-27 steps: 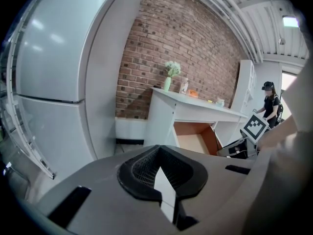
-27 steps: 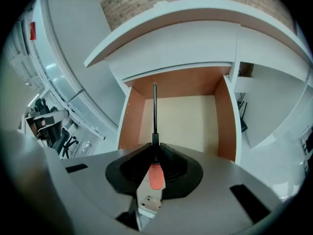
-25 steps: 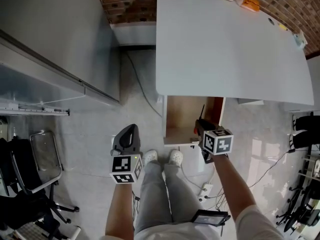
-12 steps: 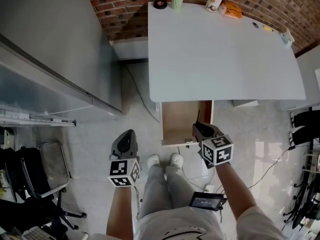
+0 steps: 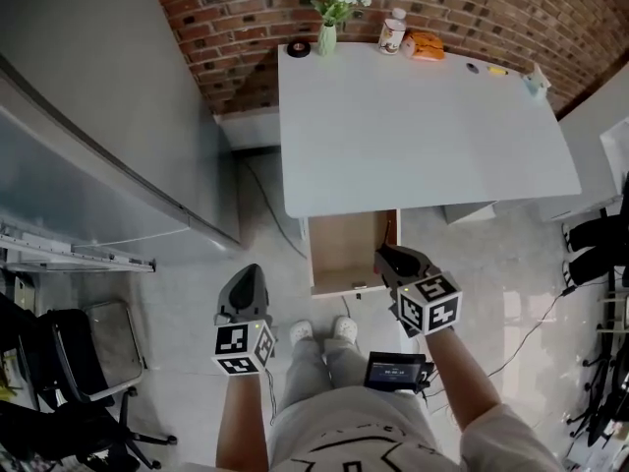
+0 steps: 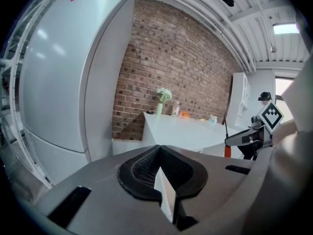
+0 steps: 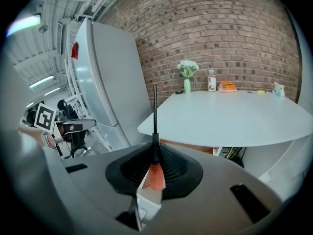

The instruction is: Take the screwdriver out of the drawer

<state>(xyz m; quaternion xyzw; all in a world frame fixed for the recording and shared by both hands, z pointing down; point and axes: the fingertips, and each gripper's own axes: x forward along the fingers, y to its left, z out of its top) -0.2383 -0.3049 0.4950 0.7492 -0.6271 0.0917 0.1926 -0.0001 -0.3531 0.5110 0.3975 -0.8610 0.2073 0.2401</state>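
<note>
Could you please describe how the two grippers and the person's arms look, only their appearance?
The left gripper and the right gripper each have a smooth grey shell that narrows toward the tip, with black ribbed pads inside. Each carries a white cube with black square markers. The forearms are bare; a light short sleeve shows on the right arm.

We are holding both forearms out ahead of us, the left gripper [image 5: 248,275] and the right gripper [image 5: 394,262] level with each other and well apart, both tilting slightly downward. We are keeping the left jaws pressed together, while the right jaws are clamping the orange handle of the screwdriver [image 7: 155,174], its shaft pointing forward.
</note>
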